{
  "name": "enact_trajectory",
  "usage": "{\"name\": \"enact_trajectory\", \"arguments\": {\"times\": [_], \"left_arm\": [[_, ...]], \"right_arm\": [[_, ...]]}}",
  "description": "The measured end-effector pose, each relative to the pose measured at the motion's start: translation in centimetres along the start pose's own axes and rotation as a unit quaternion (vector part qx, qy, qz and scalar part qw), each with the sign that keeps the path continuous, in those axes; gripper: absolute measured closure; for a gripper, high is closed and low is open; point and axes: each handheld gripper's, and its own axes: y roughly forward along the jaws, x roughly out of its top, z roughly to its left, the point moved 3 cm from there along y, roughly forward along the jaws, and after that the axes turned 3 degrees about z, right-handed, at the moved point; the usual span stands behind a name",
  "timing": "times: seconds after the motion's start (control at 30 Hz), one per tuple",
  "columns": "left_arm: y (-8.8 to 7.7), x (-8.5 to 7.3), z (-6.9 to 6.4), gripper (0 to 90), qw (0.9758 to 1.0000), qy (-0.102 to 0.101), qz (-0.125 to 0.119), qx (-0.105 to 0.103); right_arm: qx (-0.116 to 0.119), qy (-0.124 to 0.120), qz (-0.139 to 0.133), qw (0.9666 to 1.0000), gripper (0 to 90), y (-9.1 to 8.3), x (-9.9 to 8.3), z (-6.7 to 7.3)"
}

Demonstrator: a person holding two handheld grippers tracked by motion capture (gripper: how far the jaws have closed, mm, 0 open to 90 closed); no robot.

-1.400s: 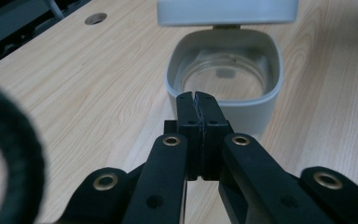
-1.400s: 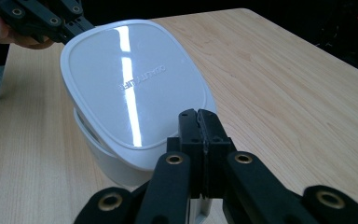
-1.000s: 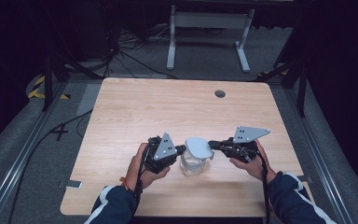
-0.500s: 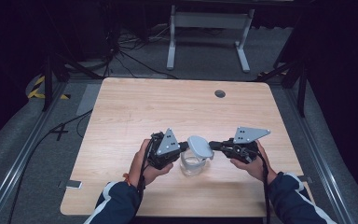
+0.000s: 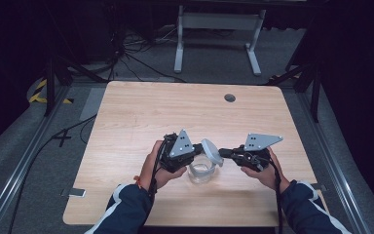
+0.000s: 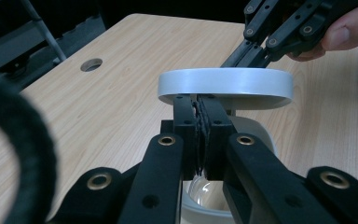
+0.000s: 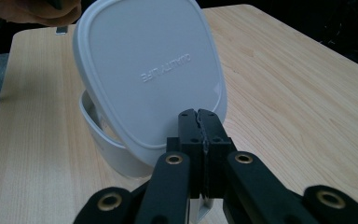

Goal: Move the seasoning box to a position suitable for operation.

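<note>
The right gripper has its jaws pressed together on the near edge of a pale grey lid, which it holds tilted, the far edge raised and the embossed top face turned toward its camera. The left gripper likewise shows its jaws closed with no visible gap; they sit at the rim of the clear container directly under the lid, and appear to pinch that rim, though the contact itself is partly hidden behind the jaws. In the high view the left gripper and right gripper meet from opposite sides over the container, which stands on the near centre of the wooden table, with the lid canted above it. Judged from this arrangement, the step in hand is the parting or seating of the lid while the container is steadied; which of the two cannot be told. If removal, the next move calls for the right gripper to carry the lid clear of the rim and set it on bare table, while the left grip keeps the light container from tipping or sliding. A round cable hole lies well apart at the far edge.
</note>
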Motion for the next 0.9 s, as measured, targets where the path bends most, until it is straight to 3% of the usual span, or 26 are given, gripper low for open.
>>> {"name": "enact_trajectory", "arguments": {"times": [0.9], "left_arm": [[2.3,2.5,0.2,84.1,0.9994,0.026,0.010,-0.019]], "right_arm": [[-0.004,-0.004,0.011,0.9999,89.5,-0.6,-0.7,0.4]]}}
